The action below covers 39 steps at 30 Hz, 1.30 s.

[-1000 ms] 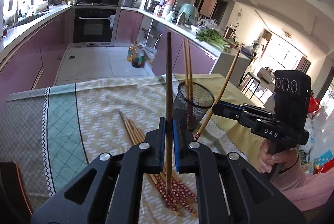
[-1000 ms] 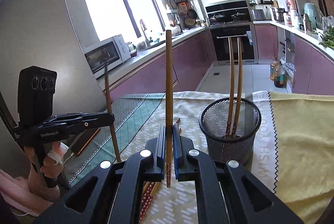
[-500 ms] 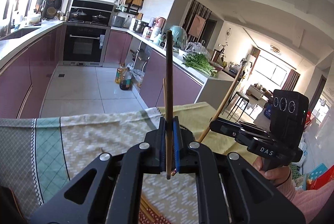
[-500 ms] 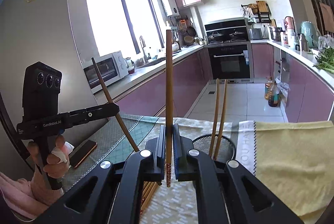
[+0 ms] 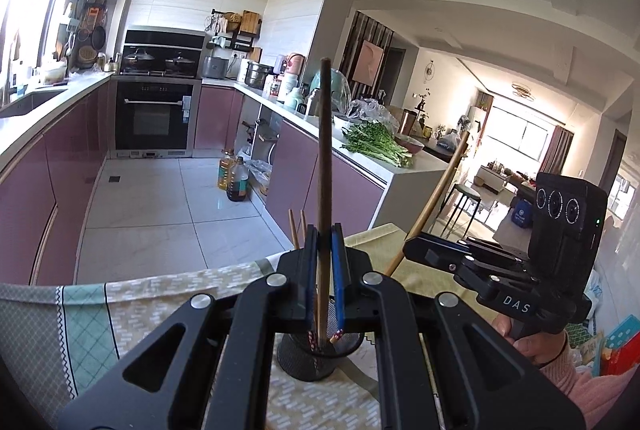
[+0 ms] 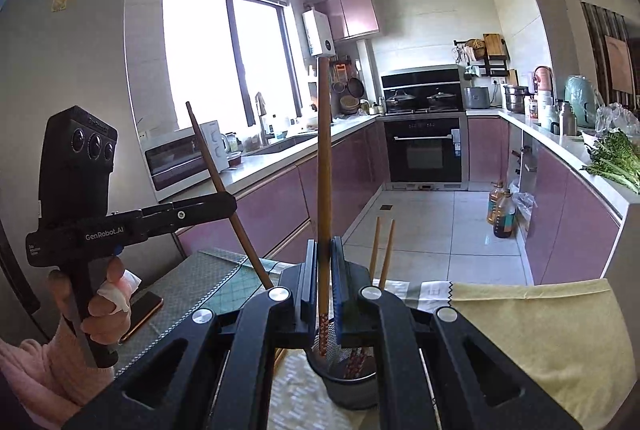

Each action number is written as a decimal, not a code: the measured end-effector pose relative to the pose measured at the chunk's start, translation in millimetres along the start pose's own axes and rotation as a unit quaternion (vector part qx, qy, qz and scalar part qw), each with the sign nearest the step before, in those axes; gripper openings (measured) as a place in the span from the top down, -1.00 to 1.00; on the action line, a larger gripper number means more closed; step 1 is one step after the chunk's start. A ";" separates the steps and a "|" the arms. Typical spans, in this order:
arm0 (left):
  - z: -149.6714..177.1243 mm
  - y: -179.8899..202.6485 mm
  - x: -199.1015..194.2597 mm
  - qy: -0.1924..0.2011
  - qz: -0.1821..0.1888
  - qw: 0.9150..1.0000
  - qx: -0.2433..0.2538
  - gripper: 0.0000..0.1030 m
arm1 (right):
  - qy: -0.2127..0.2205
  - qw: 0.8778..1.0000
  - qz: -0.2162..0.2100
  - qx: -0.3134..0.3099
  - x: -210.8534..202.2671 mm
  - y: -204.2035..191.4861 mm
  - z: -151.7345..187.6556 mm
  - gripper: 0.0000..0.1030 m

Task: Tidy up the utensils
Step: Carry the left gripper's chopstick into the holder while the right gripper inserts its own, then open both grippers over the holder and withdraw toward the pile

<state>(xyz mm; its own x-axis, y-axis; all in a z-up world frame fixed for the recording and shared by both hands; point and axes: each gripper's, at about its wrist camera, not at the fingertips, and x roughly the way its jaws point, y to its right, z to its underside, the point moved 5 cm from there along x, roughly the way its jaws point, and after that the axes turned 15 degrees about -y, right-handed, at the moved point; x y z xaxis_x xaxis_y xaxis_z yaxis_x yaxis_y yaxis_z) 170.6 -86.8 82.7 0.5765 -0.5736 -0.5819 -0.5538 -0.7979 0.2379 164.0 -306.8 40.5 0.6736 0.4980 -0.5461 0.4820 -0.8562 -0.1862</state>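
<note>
In the left wrist view my left gripper [image 5: 324, 244] is shut on a dark brown chopstick [image 5: 325, 149] that stands upright. Its patterned lower end hangs over the black mesh cup [image 5: 298, 360]. Two chopsticks [image 5: 294, 230] stand in that cup. To the right, my right gripper [image 5: 410, 250] grips a lighter chopstick [image 5: 440, 189] that leans right. In the right wrist view my right gripper [image 6: 325, 270] is shut on that upright chopstick [image 6: 324, 157], its end above the mesh cup [image 6: 348, 388]. My left gripper [image 6: 230, 203] shows at the left with its tilted chopstick [image 6: 216, 173].
A patterned green and beige cloth [image 5: 80, 326] and a yellow cloth [image 6: 528, 334] cover the table. A phone [image 6: 144, 310] lies near the left hand [image 6: 104, 314]. Kitchen counters, an oven [image 5: 154, 113] and oil bottles [image 5: 234, 181] stand beyond the table edge.
Both grippers have risen with their chopsticks and come in over the mesh cup. The loose chopsticks on the cloth have dropped out of the left wrist view.
</note>
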 end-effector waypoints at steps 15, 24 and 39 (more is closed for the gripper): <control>37.0 -7.9 84.6 -0.135 -0.020 0.990 0.028 0.85 | -0.108 0.994 0.018 0.008 54.0 21.3 21.2 0.89; 34.9 -19.4 111.3 -0.157 -0.021 0.987 0.011 0.85 | -0.149 0.988 0.014 0.026 76.8 23.3 30.3 0.89; 59.8 -34.2 73.5 -0.098 -0.051 0.994 -0.011 0.52 | -0.108 0.993 0.012 0.039 63.2 20.7 37.8 0.45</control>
<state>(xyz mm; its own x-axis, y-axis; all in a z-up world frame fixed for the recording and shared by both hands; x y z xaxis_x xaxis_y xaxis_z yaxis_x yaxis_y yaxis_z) 195.9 -90.6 -14.7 0.5002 -0.4443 -0.7432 -0.4846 -0.8549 0.1850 195.4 -298.2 -28.7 0.5439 0.4437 -0.7122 0.4167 -0.8795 -0.2296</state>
